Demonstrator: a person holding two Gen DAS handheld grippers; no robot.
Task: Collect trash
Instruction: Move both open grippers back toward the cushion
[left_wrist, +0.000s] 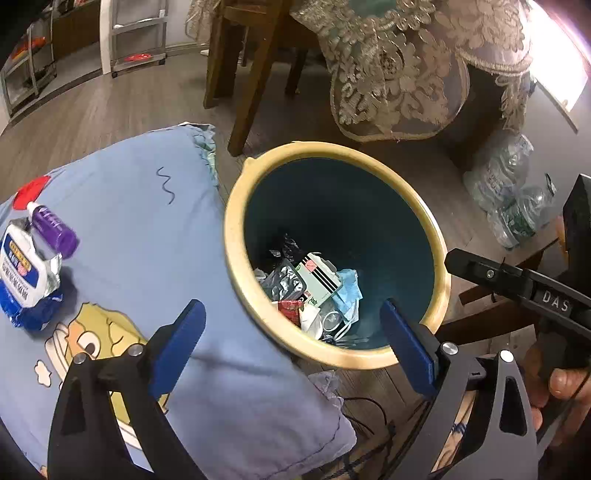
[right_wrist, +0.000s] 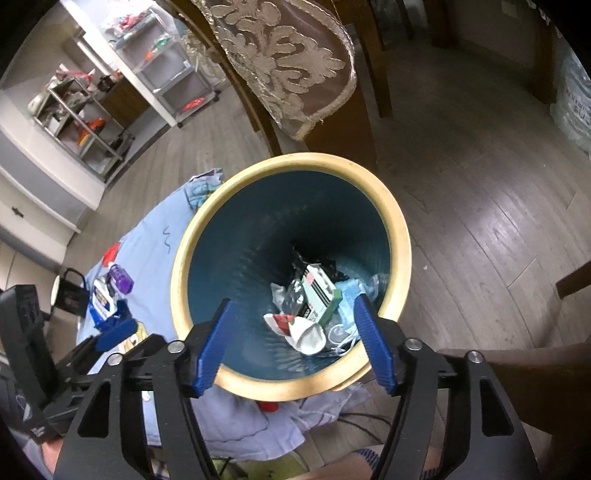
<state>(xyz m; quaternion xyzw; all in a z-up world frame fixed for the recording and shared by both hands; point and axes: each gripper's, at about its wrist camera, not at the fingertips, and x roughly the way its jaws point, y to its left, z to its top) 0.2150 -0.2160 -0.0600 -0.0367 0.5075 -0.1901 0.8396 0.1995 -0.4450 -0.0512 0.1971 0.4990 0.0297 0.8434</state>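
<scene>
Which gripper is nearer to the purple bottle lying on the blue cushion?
Left. The left gripper hangs open over the cushion edge and bin rim, with the purple bottle just beyond on the cushion. The right gripper is open over the bin mouth, farther away.

A wood-plank floor (right_wrist: 480, 206) in grey-brown tones runs across the room. A light blue cushion (left_wrist: 147, 206) printed with a yellow cartoon character (left_wrist: 99, 332) lies on a low surface. Behind it stands a dark wooden chair (left_wrist: 255, 74), and a beige lace tablecloth (left_wrist: 391, 74) hangs down over the table edge, its scalloped hem reaching low. To the right on the floor sits a shrink-wrapped pack of water bottles (left_wrist: 513, 195). Against the far wall are metal shelving racks (right_wrist: 85, 122) holding assorted items too small to identify, with a taller grey shelf unit (right_wrist: 173, 70) beside them. Thin dark cables (left_wrist: 365, 410) trail on the floor near the cushion's corner.
</scene>
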